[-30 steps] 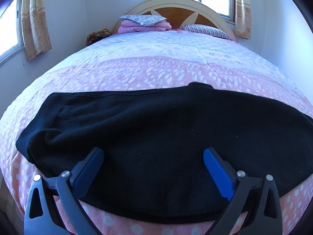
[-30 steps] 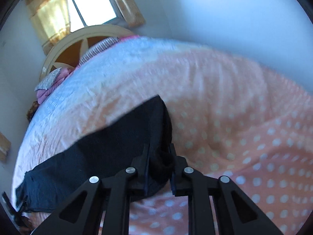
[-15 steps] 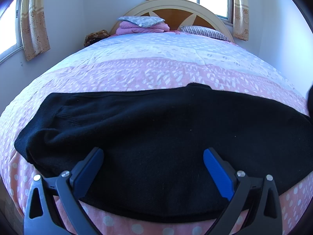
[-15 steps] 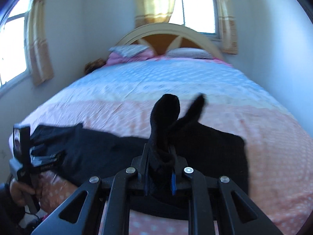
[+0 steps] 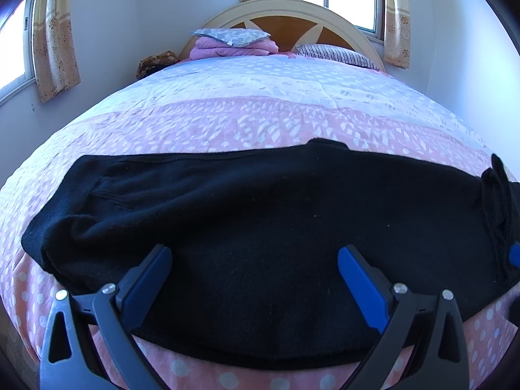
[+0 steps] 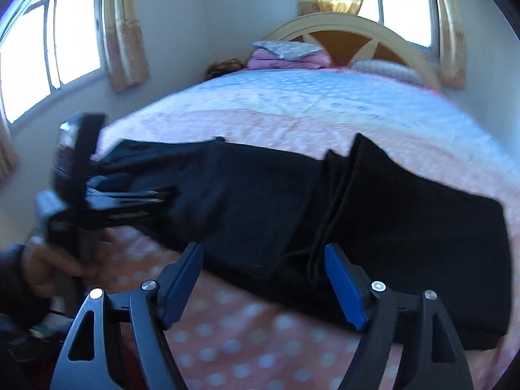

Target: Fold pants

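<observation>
Black pants lie crosswise on the bed near its front edge. In the right wrist view their leg end lies folded back over the rest of the pants as a raised ridge. My right gripper hovers just over that fold; its jaws are opening and the pads press on nothing. One of its blue pads shows at the right edge of the left wrist view. My left gripper stands open low over the waist half of the pants, with cloth under it but not pinched.
The bed has a pink and white dotted cover. At its far end are a round headboard, a striped pillow and folded pink bedding. Curtained windows line the walls. A person's hand holds the left gripper.
My right gripper carried the pinched leg end leftward over the pants and rolled level. It has now let go, and the cloth lies on the pants. The left gripper stayed put.
</observation>
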Tool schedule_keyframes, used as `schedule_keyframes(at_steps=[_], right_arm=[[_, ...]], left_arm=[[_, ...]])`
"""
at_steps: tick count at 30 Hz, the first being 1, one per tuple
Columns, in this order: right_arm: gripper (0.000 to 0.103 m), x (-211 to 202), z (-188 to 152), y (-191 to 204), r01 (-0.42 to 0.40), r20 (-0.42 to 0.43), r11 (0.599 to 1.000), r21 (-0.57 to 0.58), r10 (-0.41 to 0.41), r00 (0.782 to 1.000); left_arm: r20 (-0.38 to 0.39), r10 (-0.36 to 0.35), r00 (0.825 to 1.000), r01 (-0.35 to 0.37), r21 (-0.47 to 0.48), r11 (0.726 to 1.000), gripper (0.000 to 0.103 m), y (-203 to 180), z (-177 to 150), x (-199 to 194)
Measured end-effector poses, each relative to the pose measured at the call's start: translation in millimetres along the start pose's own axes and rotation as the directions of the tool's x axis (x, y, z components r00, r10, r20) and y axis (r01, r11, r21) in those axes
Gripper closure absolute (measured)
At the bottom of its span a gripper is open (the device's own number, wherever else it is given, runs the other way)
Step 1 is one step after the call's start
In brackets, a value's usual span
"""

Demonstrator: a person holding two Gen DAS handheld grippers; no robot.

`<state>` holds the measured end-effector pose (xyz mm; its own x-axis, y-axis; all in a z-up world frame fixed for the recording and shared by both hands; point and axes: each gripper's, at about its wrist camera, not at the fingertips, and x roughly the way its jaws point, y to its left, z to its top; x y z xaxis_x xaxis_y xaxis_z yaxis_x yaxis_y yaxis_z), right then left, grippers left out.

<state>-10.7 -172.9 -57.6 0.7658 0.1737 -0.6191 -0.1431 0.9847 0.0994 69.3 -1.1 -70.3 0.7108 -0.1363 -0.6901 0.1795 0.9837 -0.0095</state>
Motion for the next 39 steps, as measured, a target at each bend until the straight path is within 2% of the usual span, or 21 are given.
schedule_keyframes(at_steps=[1, 2, 3, 4, 5, 6, 7, 9, 11, 12, 15, 18, 20, 23, 25, 27, 29, 32, 35, 37, 39], right_arm=[[0.025, -10, 2, -8, -0.135, 0.033, 0.988, 0.072, 0.133, 0.991], [0.025, -19, 5, -15, -0.216, 0.078, 0.969, 0.121, 0.208, 0.975], [0.026, -28, 9, -21, -0.251, 0.124, 0.955, 0.156, 0.234, 0.964], [0.033, -37, 14, -30, -0.239, 0.164, 0.954, 0.181, 0.210, 0.964], [0.042, -44, 21, -42, -0.201, 0.190, 0.957, 0.209, 0.162, 0.968], [0.069, -46, 26, -52, -0.176, 0.202, 0.956, 0.235, 0.129, 0.971], [0.084, -45, 33, -69, -0.140, 0.203, 0.948, 0.284, 0.083, 0.976], [0.084, -33, 43, -97, -0.072, 0.176, 0.927, 0.368, 0.006, 0.984], [0.085, -15, 50, -113, -0.024, 0.138, 0.922, 0.386, -0.032, 0.990], [0.085, 1, 54, -116, -0.005, 0.093, 0.920, 0.392, -0.035, 0.995], [0.084, 43, 49, -114, -0.036, -0.004, 0.897, 0.440, 0.042, 0.999], [0.083, 59, 45, -91, 0.055, -0.001, 0.926, 0.373, -0.059, 0.998], [0.081, 65, 46, -84, 0.092, 0.004, 0.931, 0.353, -0.100, 0.995], [0.076, 73, 47, -73, 0.120, -0.009, 0.941, 0.317, -0.124, 0.992], [0.066, 79, 52, -73, 0.108, -0.007, 0.950, 0.293, -0.111, 0.994], [0.054, 73, 56, -66, 0.055, 0.025, 0.970, 0.239, -0.063, 0.998], [0.055, 54, 63, -58, -0.012, 0.098, 0.981, 0.194, -0.007, 0.995], [0.055, 10, 63, -60, -0.084, 0.234, 0.968, 0.238, 0.027, 0.972], [0.055, -37, 43, -89, -0.085, 0.304, 0.920, 0.382, -0.039, 0.952], [0.055, -62, 17, -112, -0.018, 0.284, 0.879, 0.476, -0.135, 0.949], [0.055, -75, -6, -129, 0.043, 0.235, 0.848, 0.527, -0.194, 0.953]], left_arm=[[0.000, 0.000, 1.000, 0.000, 0.001, 1.000, 0.000, 0, 0, 0], [0.001, 0.001, 1.000, -0.001, 0.001, 1.000, 0.000, 0, 0, 0], [0.001, 0.002, 1.000, -0.002, 0.001, 1.000, 0.000, 0, 0, 0], [0.001, 0.003, 1.000, -0.003, 0.001, 1.000, 0.000, -1, -1, -1], [0.002, 0.005, 1.000, -0.005, 0.003, 1.000, 0.000, -1, -1, -1], [0.002, 0.006, 1.000, -0.006, 0.003, 1.000, 0.000, -1, -1, -1], [0.003, 0.007, 1.000, -0.007, 0.004, 1.000, 0.000, -1, -1, -1], [0.003, 0.006, 1.000, -0.006, 0.004, 1.000, 0.000, -1, -1, -1], [0.003, 0.007, 1.000, -0.007, 0.005, 1.000, 0.000, -1, -1, -1], [0.003, 0.007, 1.000, -0.007, 0.005, 1.000, 0.000, -1, -1, -1], [0.003, 0.008, 1.000, -0.008, 0.005, 1.000, 0.000, -2, -1, -1], [0.007, 0.009, 1.000, -0.009, 0.006, 1.000, 0.000, -2, -1, -1], [0.009, 0.014, 1.000, -0.014, 0.009, 1.000, 0.000, -3, -1, 0], [0.012, 0.018, 1.000, -0.018, 0.012, 1.000, 0.000, -4, -1, 0], [0.011, 0.017, 1.000, -0.017, 0.012, 1.000, 0.000, -5, -1, 0], [0.013, 0.016, 1.000, -0.016, 0.013, 1.000, 0.000, -5, -1, -1], [0.012, 0.011, 1.000, -0.011, 0.013, 1.000, 0.000, -5, 0, -1], [0.010, 0.010, 1.000, -0.010, 0.013, 1.000, 0.000, -4, 0, 0], [0.011, 0.010, 1.000, -0.010, 0.012, 1.000, 0.000, -4, 0, -1], [0.011, 0.012, 1.000, -0.013, 0.014, 1.000, 0.000, -5, 0, -1], [0.008, 0.018, 1.000, -0.018, 0.015, 1.000, 0.000, -5, 0, 0]])
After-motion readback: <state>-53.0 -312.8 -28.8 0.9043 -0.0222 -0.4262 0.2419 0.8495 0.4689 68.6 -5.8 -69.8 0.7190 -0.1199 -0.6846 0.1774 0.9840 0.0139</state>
